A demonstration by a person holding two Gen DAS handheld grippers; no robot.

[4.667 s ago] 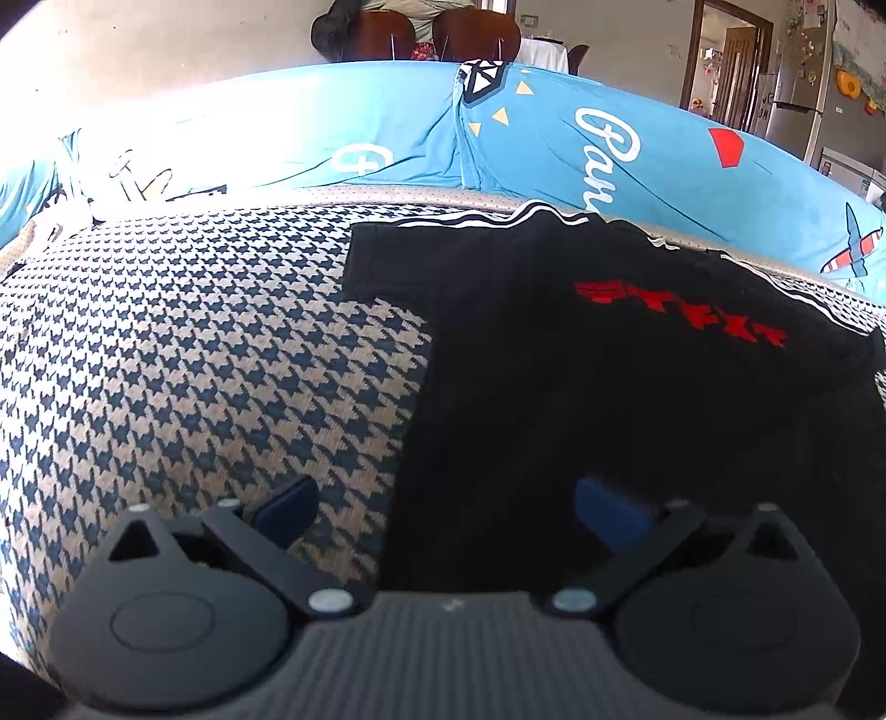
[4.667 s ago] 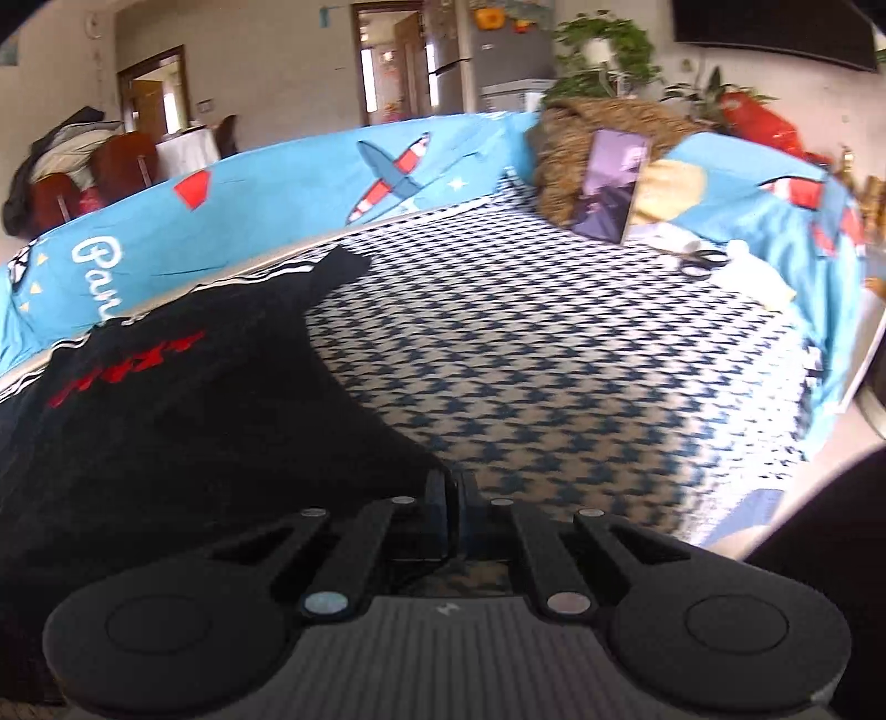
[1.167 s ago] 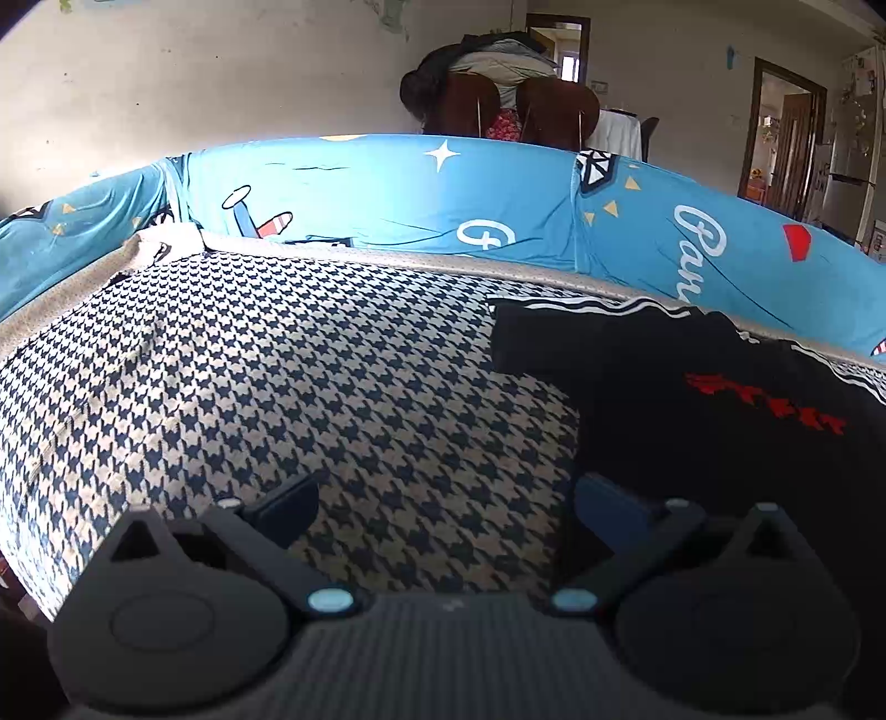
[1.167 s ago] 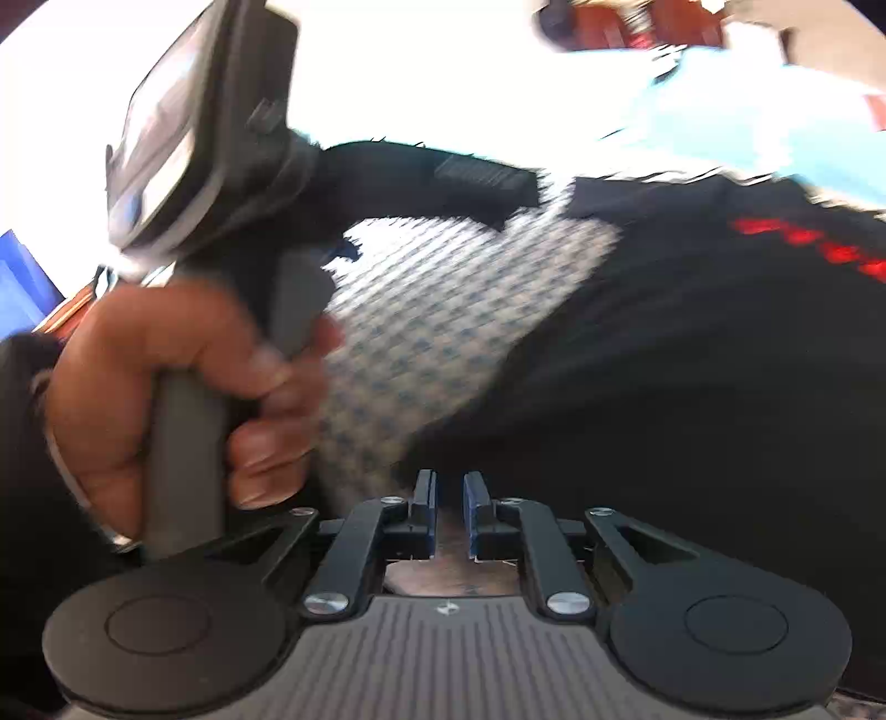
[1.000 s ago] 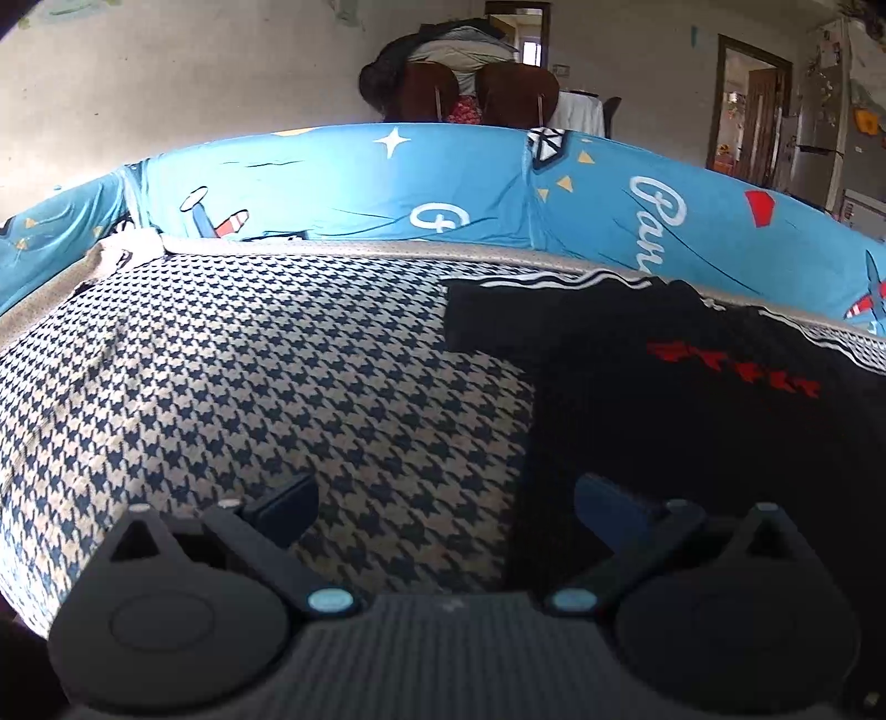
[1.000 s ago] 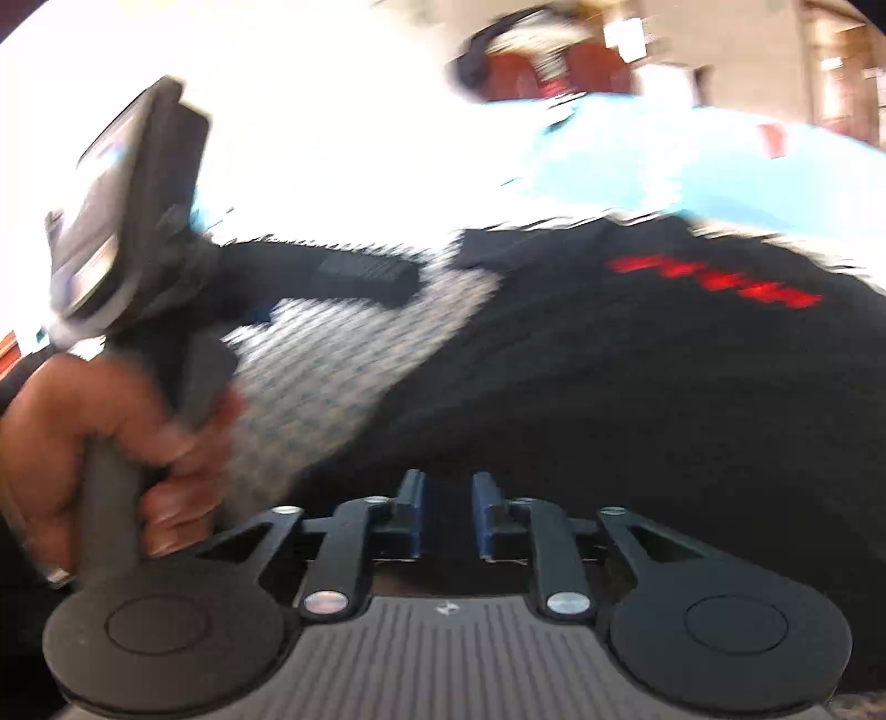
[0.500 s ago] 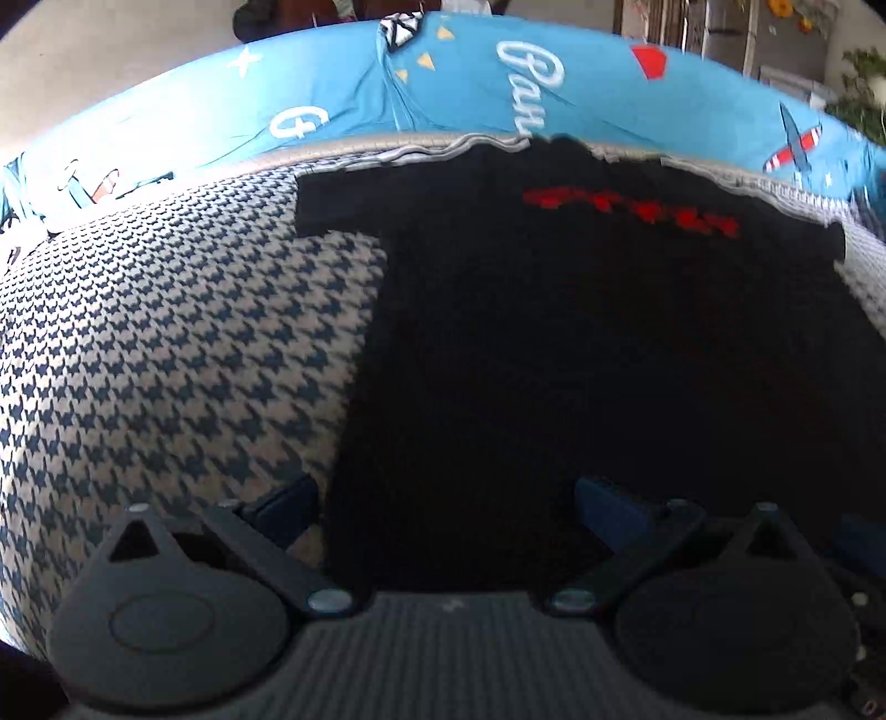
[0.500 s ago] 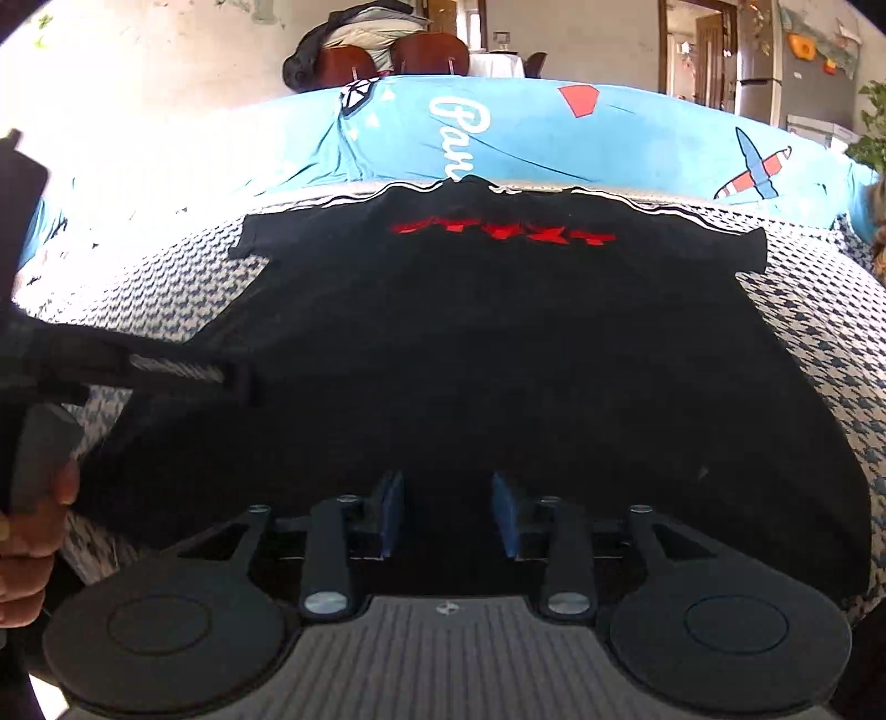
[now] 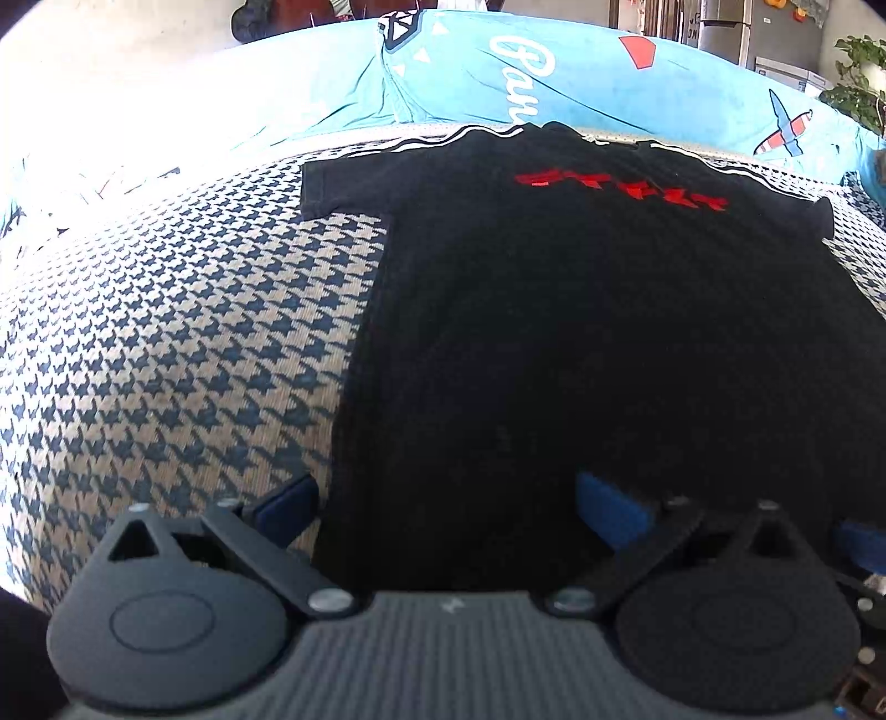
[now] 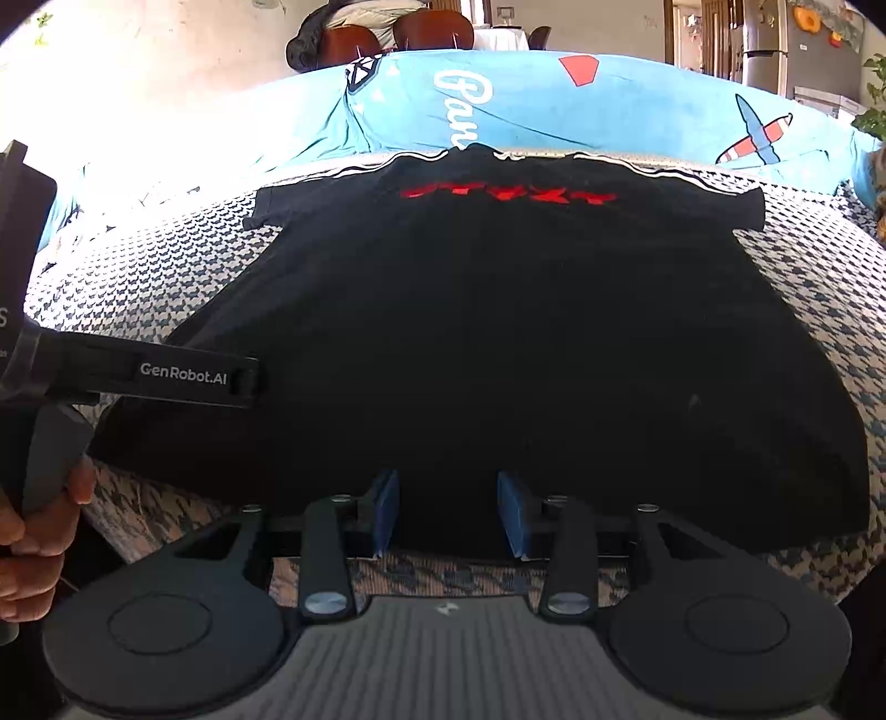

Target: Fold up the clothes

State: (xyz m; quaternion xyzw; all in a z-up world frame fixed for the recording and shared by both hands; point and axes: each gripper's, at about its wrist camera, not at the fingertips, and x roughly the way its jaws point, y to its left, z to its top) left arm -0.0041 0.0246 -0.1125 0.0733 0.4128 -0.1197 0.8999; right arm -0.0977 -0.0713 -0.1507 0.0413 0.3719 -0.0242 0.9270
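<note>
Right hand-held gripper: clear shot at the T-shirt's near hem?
Probably yes. The right hand-held gripper has just been opening, nothing between its jaws, and the black T-shirt hem lies flat right ahead, unobstructed.

The right tongs, jaws just opening, hover parted over the near hem of the flat black T-shirt.

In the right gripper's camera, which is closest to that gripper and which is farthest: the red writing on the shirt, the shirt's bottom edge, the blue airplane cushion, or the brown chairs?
Going by the right gripper:
1. Bottom edge of the black shirt, right at the fingertips.
2. Red writing, up near the shirt's collar end.
3. Blue airplane cushion, behind the shirt.
4. Brown chairs, far back in the room.
</note>
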